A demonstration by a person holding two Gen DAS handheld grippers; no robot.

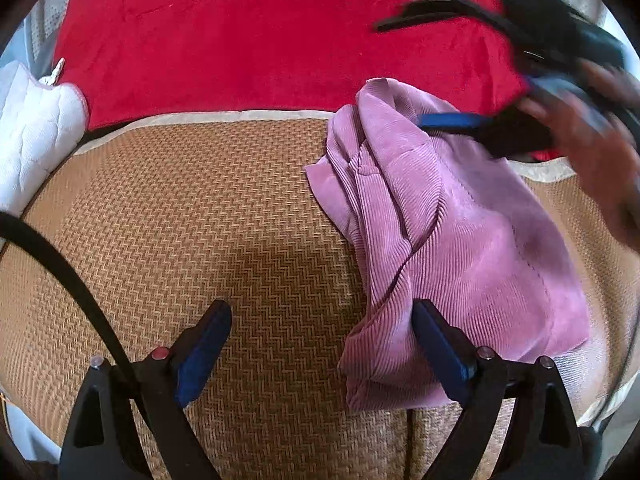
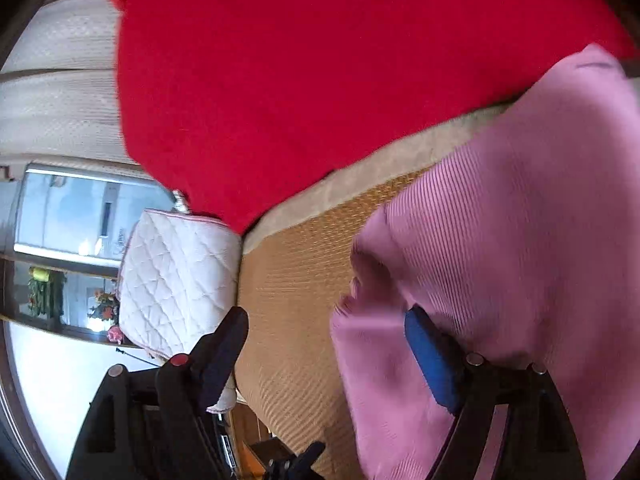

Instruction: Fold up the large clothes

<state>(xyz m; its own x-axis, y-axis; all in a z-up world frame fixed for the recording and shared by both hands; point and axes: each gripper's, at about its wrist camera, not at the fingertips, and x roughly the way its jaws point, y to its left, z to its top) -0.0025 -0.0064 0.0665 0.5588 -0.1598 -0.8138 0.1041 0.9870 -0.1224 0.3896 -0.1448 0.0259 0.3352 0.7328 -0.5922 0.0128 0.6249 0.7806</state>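
Observation:
A pink corduroy garment (image 1: 460, 220) lies bunched on the right part of a brown woven mat (image 1: 200, 220). My left gripper (image 1: 322, 308) hovers open over the mat; its right finger reaches over the garment's lower left folds and nothing is pinched. My right gripper (image 1: 400, 74), blurred and carried by a hand (image 1: 592, 152), is above the garment's far end with its jaws wide apart. In the right wrist view the right gripper (image 2: 326, 315) is open, the garment (image 2: 520, 240) lying against its right finger and the mat (image 2: 296, 280) showing between the jaws.
A red blanket (image 1: 260, 40) covers the surface beyond the mat. A white quilted cushion (image 1: 36, 120) sits at the mat's far left corner. A black strap (image 1: 60, 264) crosses the lower left. Off the left edge stand a window and plants (image 2: 80, 216).

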